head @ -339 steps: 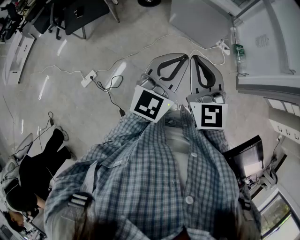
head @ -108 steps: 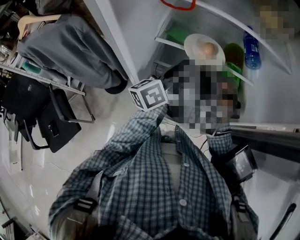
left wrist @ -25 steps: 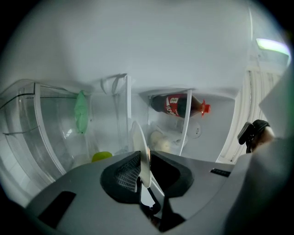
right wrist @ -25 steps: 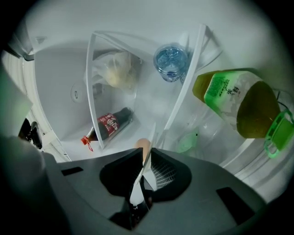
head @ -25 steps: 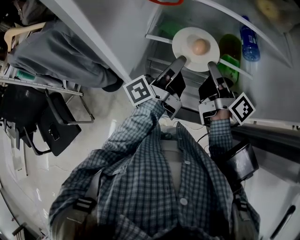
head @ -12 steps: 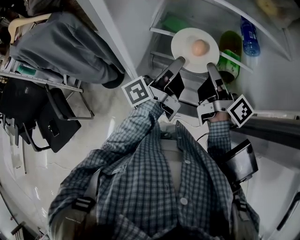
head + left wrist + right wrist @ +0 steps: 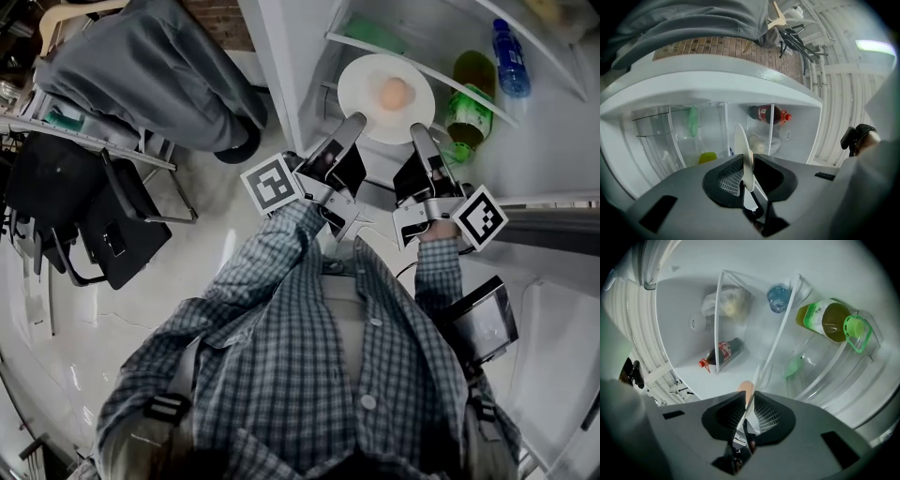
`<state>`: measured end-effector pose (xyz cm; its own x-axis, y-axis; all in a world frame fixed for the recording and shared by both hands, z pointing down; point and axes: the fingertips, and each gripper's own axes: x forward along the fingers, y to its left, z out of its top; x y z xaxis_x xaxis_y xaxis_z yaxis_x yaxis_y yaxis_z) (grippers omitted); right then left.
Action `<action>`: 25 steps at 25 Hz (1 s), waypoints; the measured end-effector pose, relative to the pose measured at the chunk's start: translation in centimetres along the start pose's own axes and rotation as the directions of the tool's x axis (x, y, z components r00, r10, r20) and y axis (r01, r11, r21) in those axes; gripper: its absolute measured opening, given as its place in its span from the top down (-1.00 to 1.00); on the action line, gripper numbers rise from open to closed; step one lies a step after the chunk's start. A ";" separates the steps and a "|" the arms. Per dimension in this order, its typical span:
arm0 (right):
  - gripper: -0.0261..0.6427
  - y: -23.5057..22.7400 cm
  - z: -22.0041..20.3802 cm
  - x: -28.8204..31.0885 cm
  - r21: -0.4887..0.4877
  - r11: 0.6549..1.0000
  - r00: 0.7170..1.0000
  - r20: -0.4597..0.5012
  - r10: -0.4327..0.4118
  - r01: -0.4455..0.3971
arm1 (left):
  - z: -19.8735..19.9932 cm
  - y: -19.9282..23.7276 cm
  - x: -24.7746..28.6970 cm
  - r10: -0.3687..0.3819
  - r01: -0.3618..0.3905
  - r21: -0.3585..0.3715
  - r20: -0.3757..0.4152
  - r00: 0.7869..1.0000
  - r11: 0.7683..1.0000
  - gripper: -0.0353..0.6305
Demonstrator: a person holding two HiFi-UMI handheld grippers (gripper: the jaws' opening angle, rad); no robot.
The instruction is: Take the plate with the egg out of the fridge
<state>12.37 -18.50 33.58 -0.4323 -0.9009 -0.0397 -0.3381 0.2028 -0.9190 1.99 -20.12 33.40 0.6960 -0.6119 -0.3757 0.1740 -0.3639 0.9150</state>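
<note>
Left tool (image 7: 354,120): reaches forward, jaws clamped on the plate's near-left rim.
Right tool (image 7: 417,131): alongside, jaws pinching the near-right rim.
Plate (image 7: 361,94): thin, round, smooth, white, at the open fridge's (image 7: 300,66) front.
Egg (image 7: 395,93): tan oval at the plate's centre.
Green bottle (image 7: 469,84): right of the plate, on a fridge shelf.

The head view looks steeply down over the person's checked shirt (image 7: 309,375), with the open fridge (image 7: 281,56) at 12 to 1 o'clock. Each gripper view sits low behind its own jaws and faces into the fridge — very near, with the plate (image 7: 744,154) edge-on at centre. Both gripper views share the red-capped cola bottle (image 7: 766,114); the head view and the right gripper view share the green bottle (image 7: 466,89).
</note>
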 end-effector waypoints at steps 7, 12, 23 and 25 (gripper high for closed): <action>0.74 1.5 -4.8 -2.8 -0.013 1.000 1.000 -0.011 -0.007 0.007 | -1.0 -2.0 -5.3 0.005 -0.005 0.018 0.000 1.000 1.000 0.68; 0.74 1.9 -6.9 -4.3 0.004 1.000 1.000 -0.018 -0.019 0.019 | -1.8 -2.6 -7.7 0.020 -0.020 0.020 -0.004 1.000 1.000 0.68; 0.74 3.2 -11.2 -8.7 -0.006 0.999 0.999 -0.030 -0.042 0.042 | -4.4 -4.5 -12.8 0.019 -0.019 0.024 -0.020 1.000 1.000 0.68; 0.74 3.5 -11.4 -9.5 -0.017 0.999 0.998 -0.028 -0.048 0.048 | -5.0 -4.7 -13.2 0.022 -0.022 0.019 -0.028 0.999 1.000 0.68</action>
<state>5.80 -4.84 35.23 -0.4386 -0.8986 0.0154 -0.3727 0.1662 -0.9129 -4.51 -6.84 34.82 0.7192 -0.5997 -0.3509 0.1454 -0.3640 0.9200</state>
